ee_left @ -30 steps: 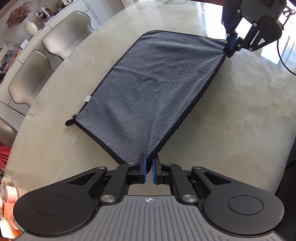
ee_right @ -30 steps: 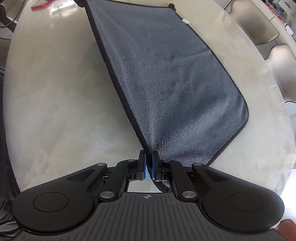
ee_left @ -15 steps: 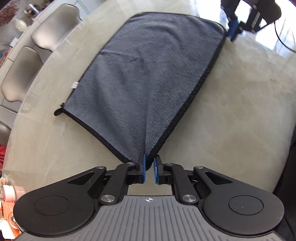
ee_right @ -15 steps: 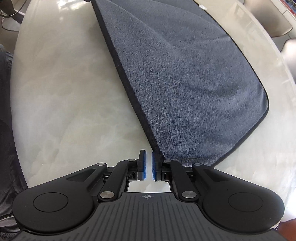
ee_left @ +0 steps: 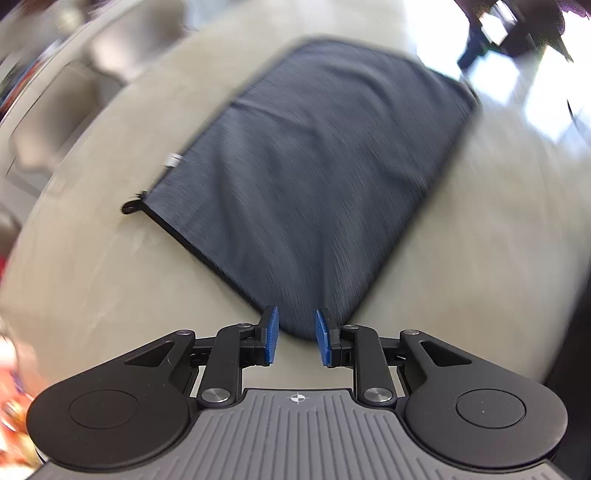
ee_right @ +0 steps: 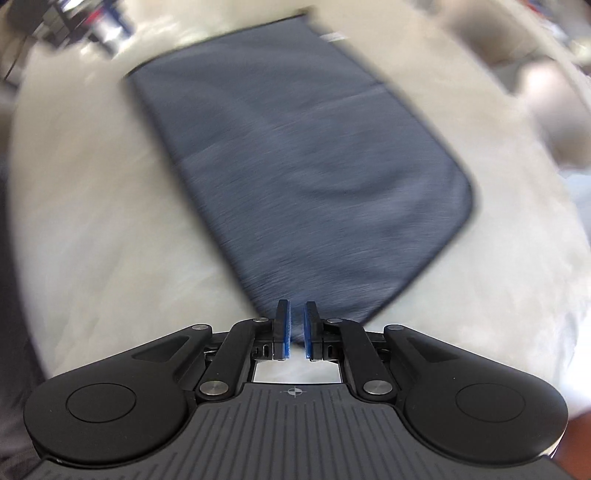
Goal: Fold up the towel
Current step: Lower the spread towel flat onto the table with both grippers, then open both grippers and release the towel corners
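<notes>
L gripper nearest in the left wrist view: jaws released, blue pads well apart, nothing between them. Near rounded corner of the grey towel sits just past the pad tips, lying on the tabletop, not pinched. Bare pale stone either side of that corner, wide on the L, wide on the R too.

Towel count: 1. It lies flat, looks doubled over, black-piped edge running from the near corner out to the L, ending in 1 small black hang loop. Just beyond that, 1 white label pokes from the L edge. Far edge blurred. Past the tabletop rim at upper L, pale chairs, too smeared to count. Upper R: dark shape, prob. the other gripper, can't tell more.

R gripper in the right wrist view: jaws let go as well, narrower gap than the L, clear daylight between the pads, no cloth in them. Towel near edge sits right at the pad tips, spreading away up the frame; rounded corner out to the R. Tabletop bare and broad on the L side, narrower strip on the R before the rim. White label at the far edge. Everything beyond is motion blur, both views.

Grippers: 2, both unclenched. Towel on the tabletop betw. them.
</notes>
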Action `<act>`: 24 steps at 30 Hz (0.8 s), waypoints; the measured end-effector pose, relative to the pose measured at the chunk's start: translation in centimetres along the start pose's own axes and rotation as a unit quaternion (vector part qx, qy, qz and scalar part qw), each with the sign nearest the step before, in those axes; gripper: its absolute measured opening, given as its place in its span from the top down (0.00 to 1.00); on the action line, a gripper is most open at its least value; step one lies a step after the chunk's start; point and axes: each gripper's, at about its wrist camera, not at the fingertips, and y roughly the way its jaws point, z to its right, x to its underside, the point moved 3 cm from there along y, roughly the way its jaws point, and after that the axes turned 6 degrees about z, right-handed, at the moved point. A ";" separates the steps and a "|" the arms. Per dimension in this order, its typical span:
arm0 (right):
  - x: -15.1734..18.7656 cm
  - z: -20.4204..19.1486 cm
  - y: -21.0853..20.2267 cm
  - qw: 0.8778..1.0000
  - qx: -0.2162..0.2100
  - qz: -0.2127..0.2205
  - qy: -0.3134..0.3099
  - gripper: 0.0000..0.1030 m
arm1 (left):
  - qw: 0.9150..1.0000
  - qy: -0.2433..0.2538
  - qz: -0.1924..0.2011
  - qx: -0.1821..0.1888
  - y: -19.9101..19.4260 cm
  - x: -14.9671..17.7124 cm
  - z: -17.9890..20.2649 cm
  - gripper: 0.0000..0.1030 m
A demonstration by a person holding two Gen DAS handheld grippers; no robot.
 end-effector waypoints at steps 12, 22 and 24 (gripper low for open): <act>1.0 1.6 3.7 0.996 -0.048 -0.008 0.077 0.92 | 0.997 -0.053 -0.041 0.036 5.7 -0.9 -0.6 0.76; 2.6 2.3 3.8 0.992 -0.071 -0.039 0.093 0.91 | 0.996 -0.051 -0.056 0.043 5.8 -0.6 -1.5 0.70; 2.5 2.4 3.8 0.992 -0.073 -0.040 0.098 0.91 | 0.996 -0.050 -0.057 0.044 5.8 -0.5 -1.6 0.70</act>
